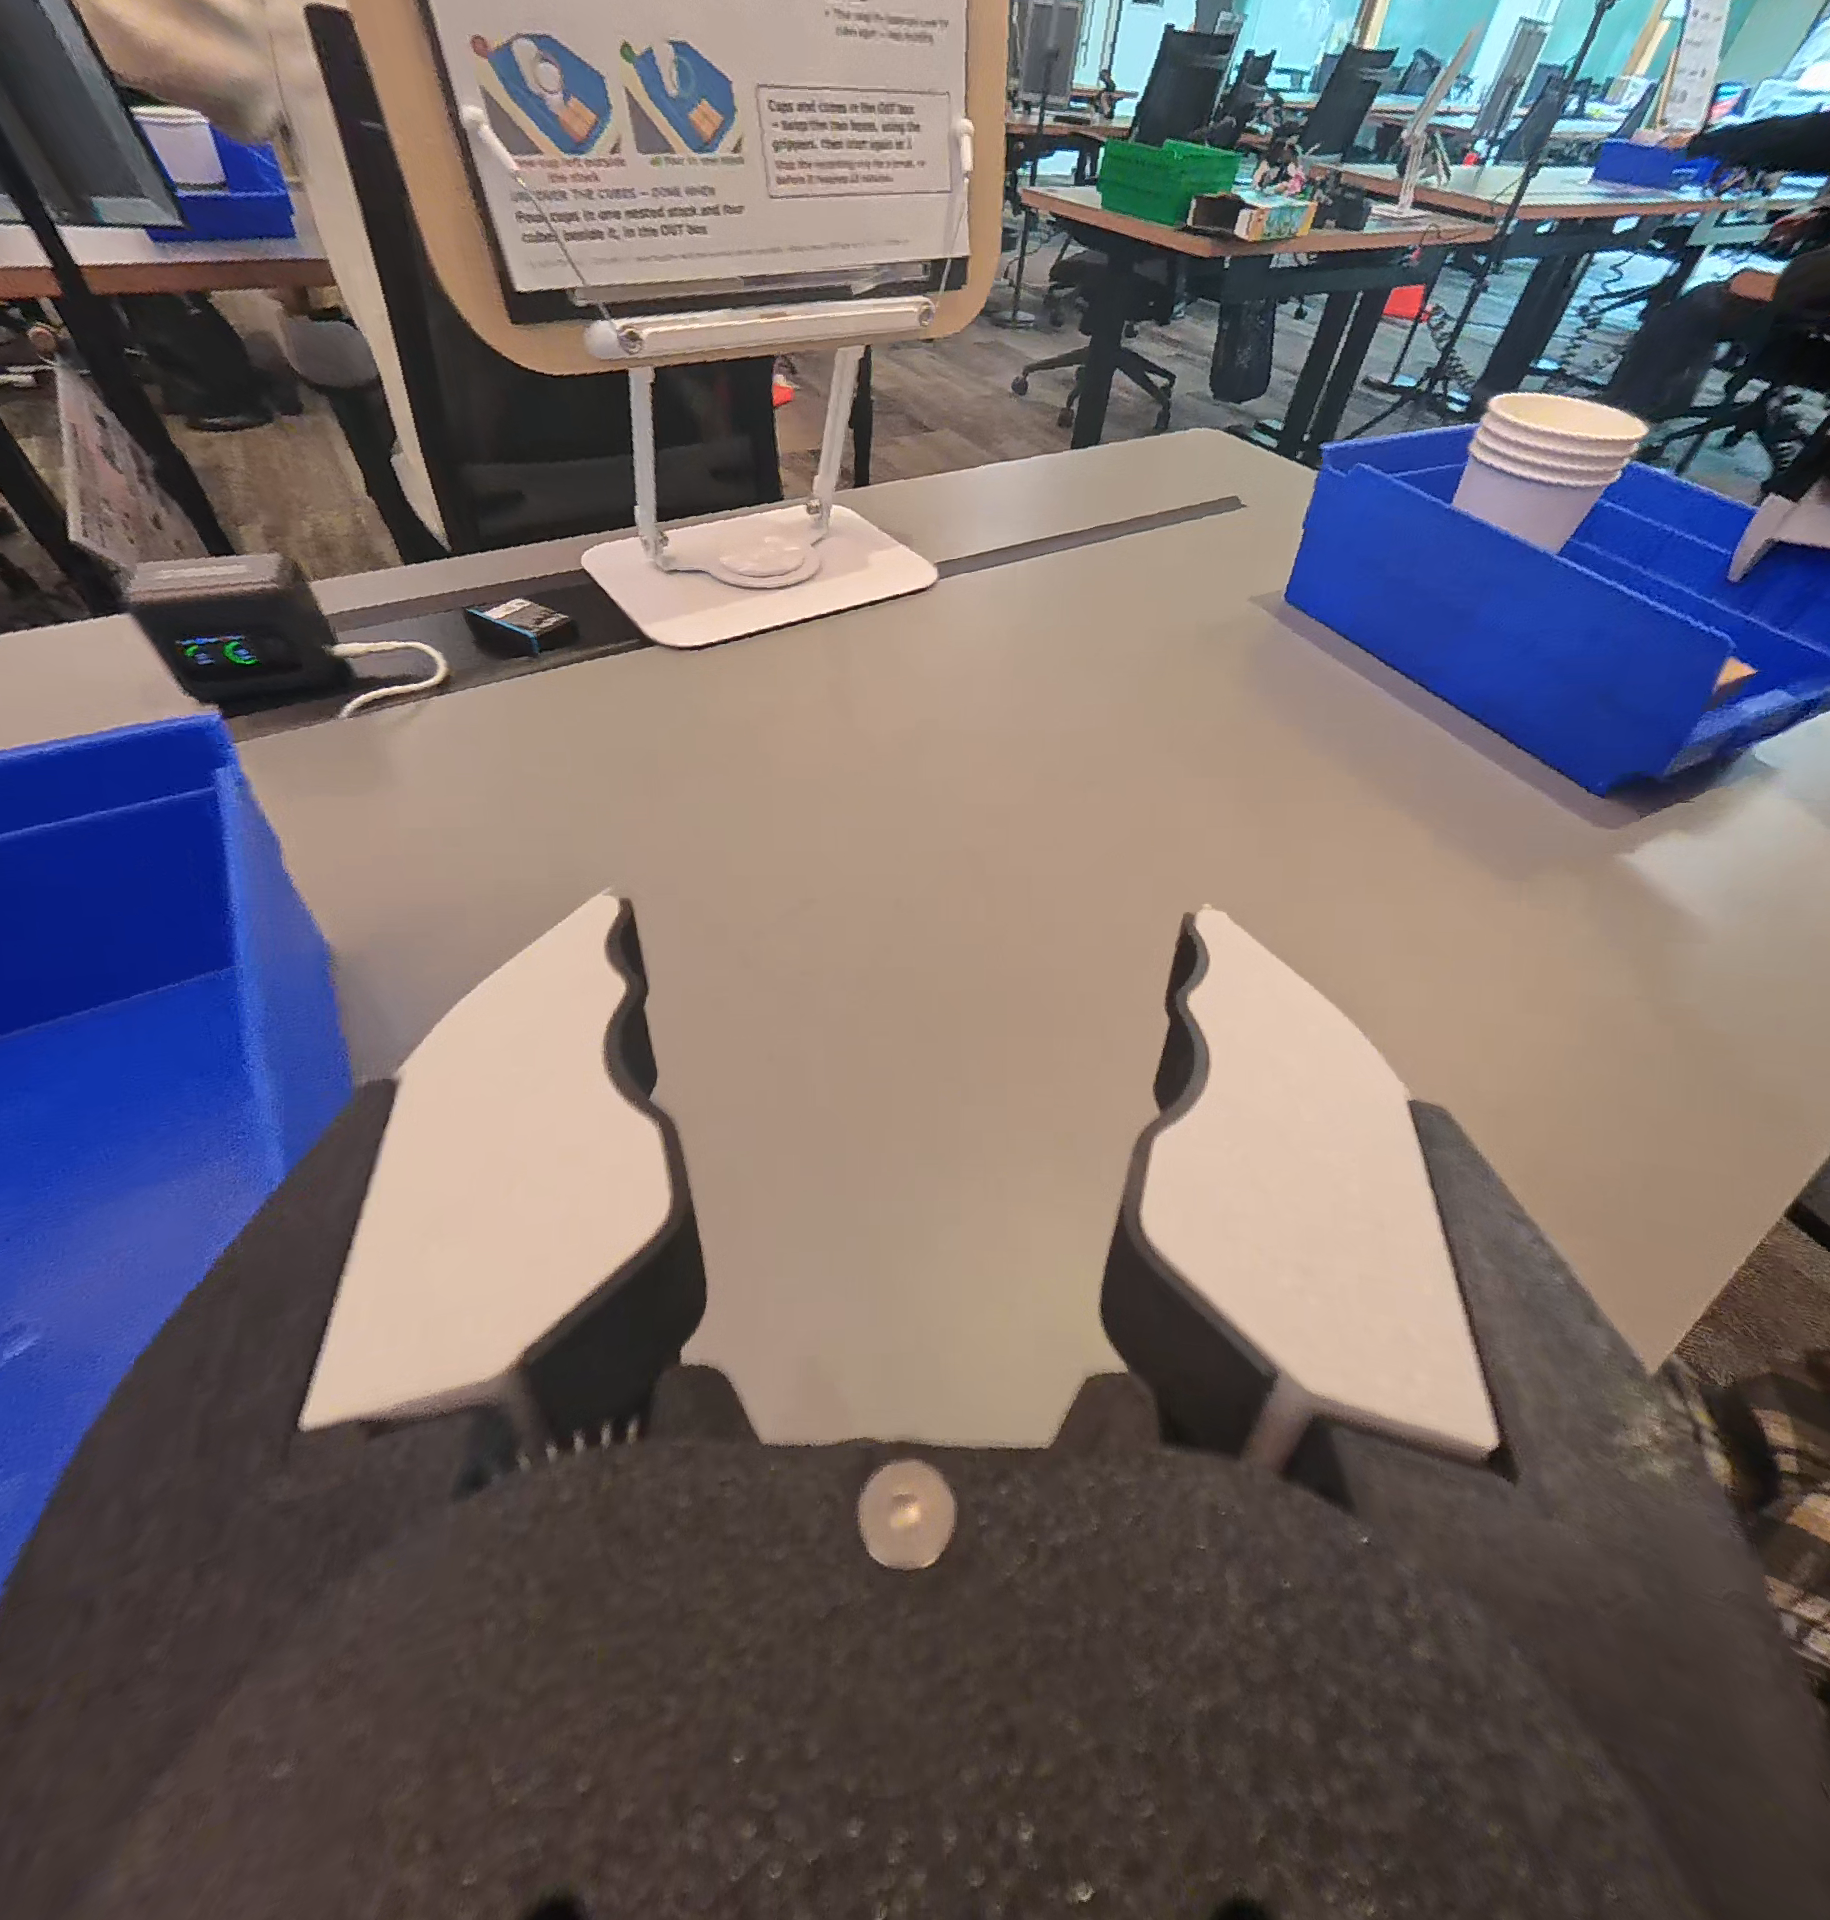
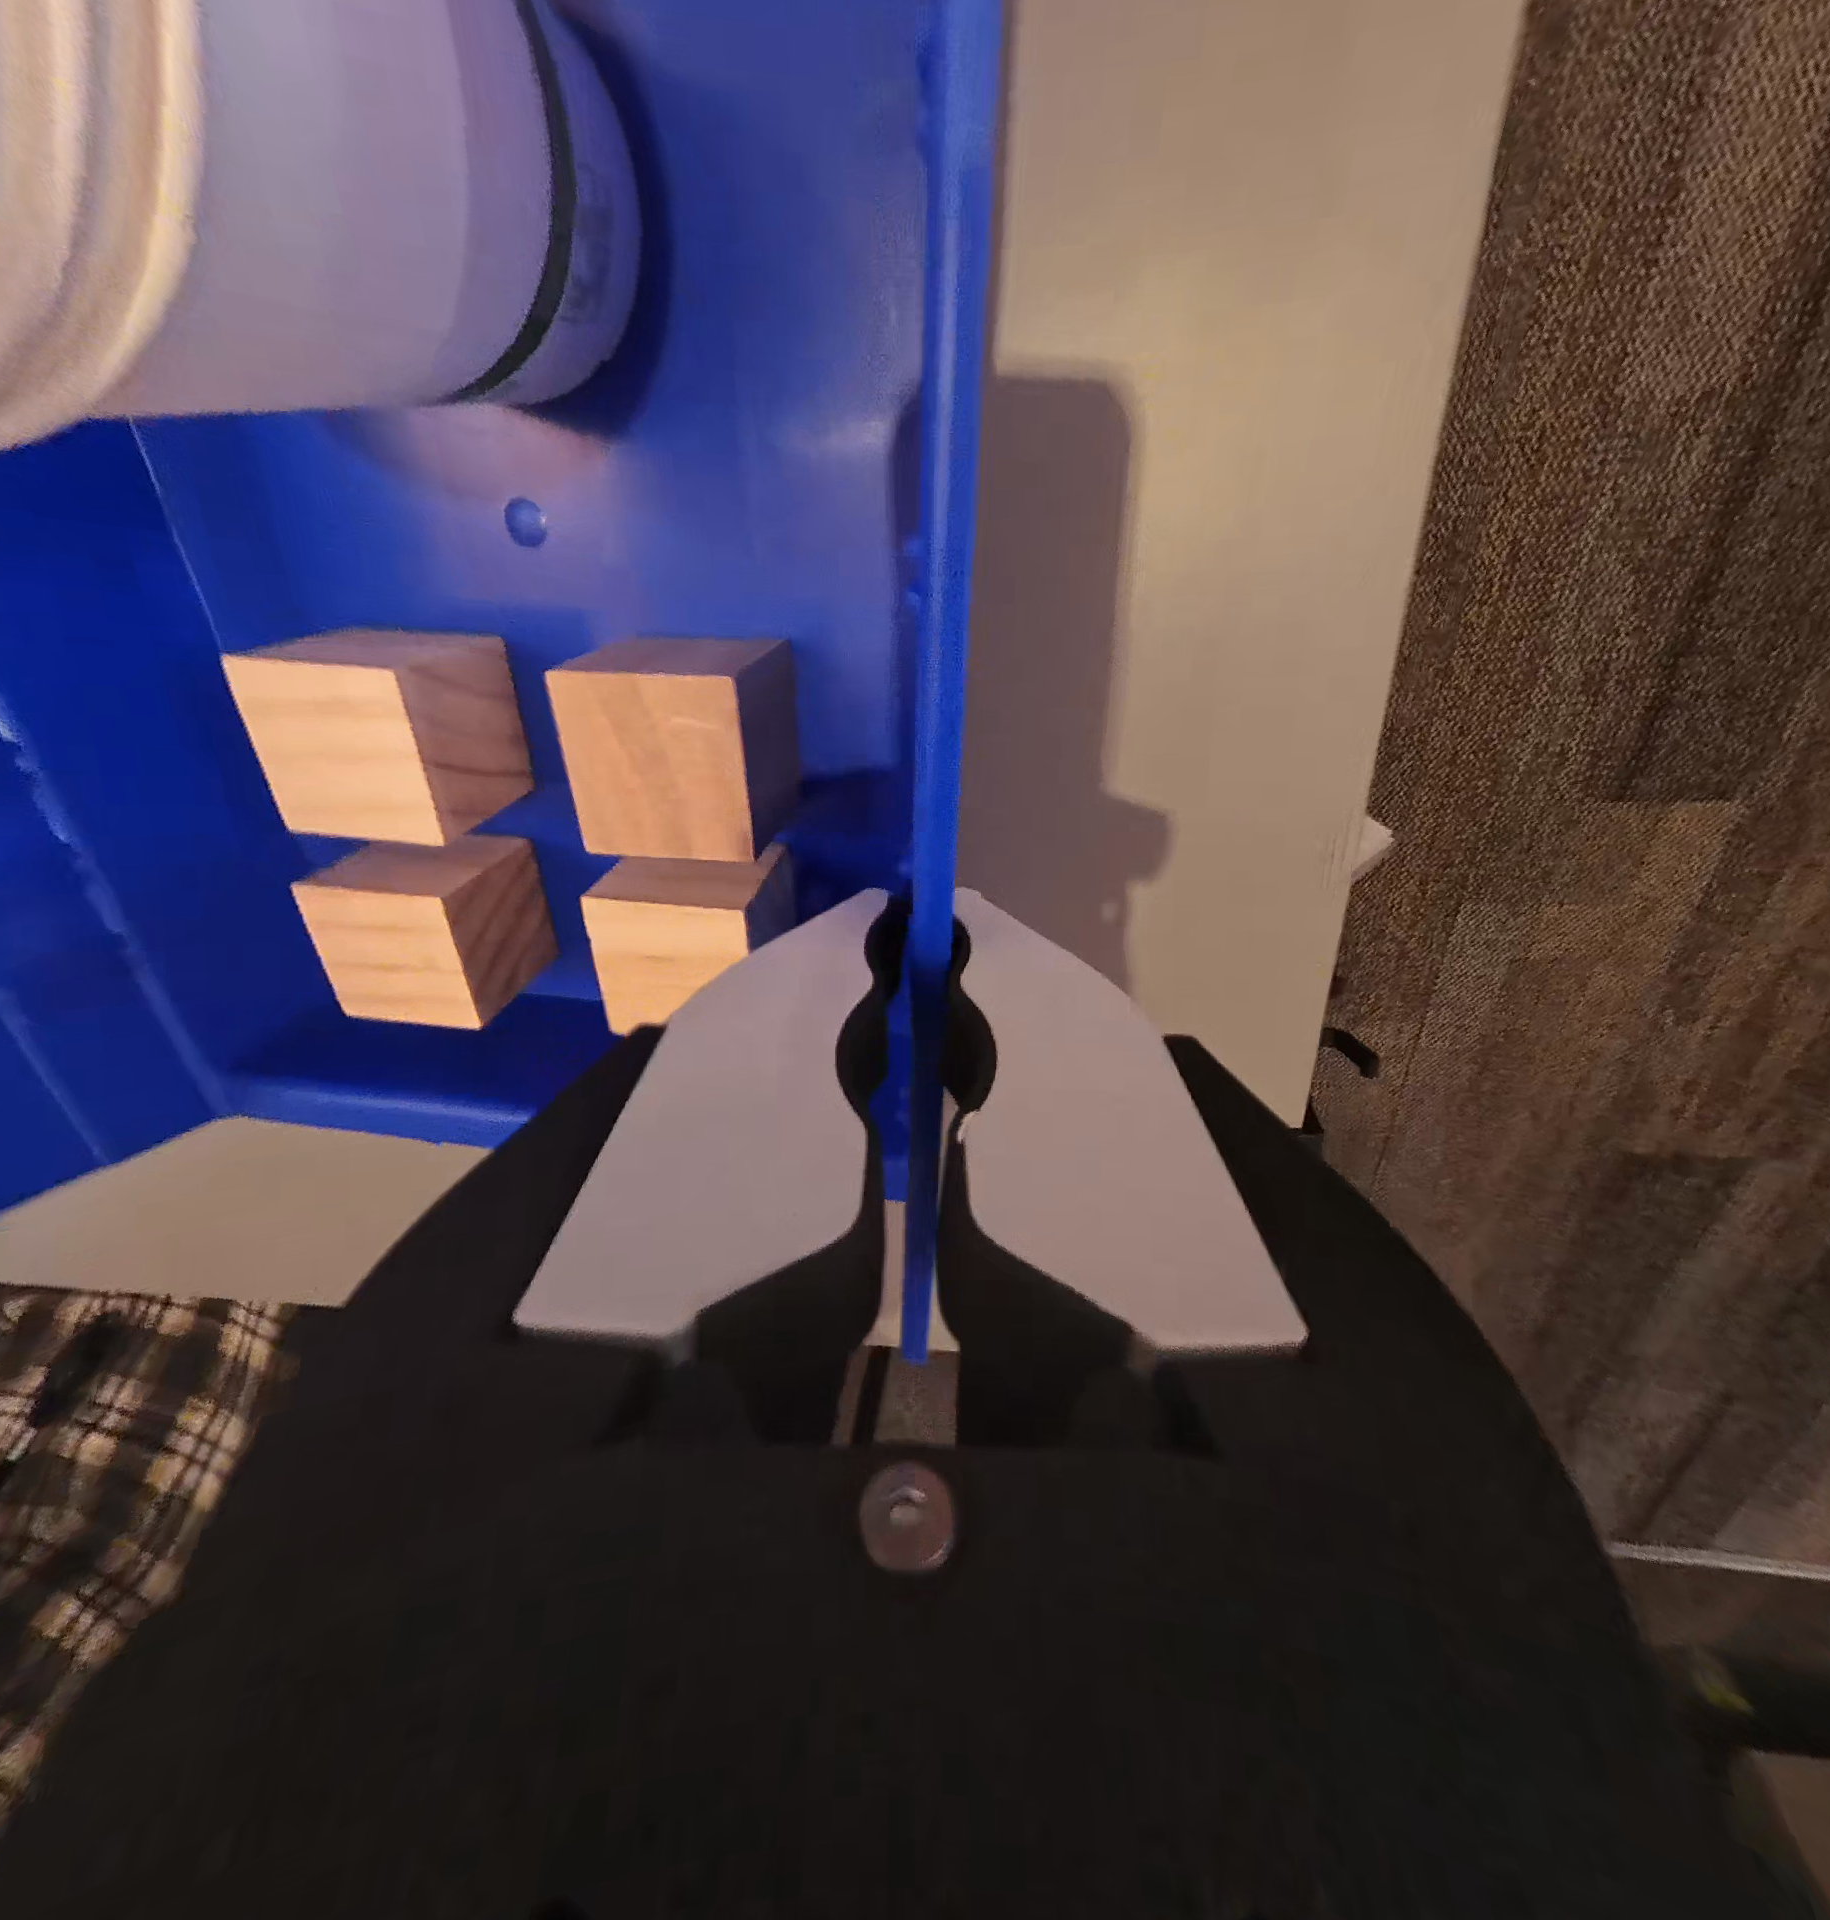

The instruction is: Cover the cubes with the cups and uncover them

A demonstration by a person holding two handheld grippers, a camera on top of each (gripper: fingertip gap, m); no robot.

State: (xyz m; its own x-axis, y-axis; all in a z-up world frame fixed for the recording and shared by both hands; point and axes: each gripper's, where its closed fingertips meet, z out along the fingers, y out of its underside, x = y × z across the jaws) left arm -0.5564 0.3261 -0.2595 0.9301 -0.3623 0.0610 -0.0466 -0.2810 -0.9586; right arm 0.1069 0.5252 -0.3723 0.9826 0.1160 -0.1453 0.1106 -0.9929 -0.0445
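Note:
My right gripper [image 2: 916,914] is shut on the thin right side wall of a blue bin [image 2: 942,520], one finger inside and one outside. Inside that bin lie several wooden cubes [image 2: 672,743] and a nested stack of white paper cups [image 2: 298,197] on its side. In the left wrist view the same blue bin [image 1: 1493,634] stands at the table's far right with the cup stack [image 1: 1539,468] leaning in it, and the right gripper's fingers [image 1: 1784,530] show at its edge. My left gripper [image 1: 911,909] is wide open and empty over the bare grey table [image 1: 911,790].
A second blue bin [image 1: 111,987] stands at the table's left edge. A white document stand [image 1: 760,582] with an instruction sheet, a small black device with a lit screen [image 1: 230,634] and a cable sit at the back. Carpet floor [image 2: 1617,727] lies beyond the table's right edge.

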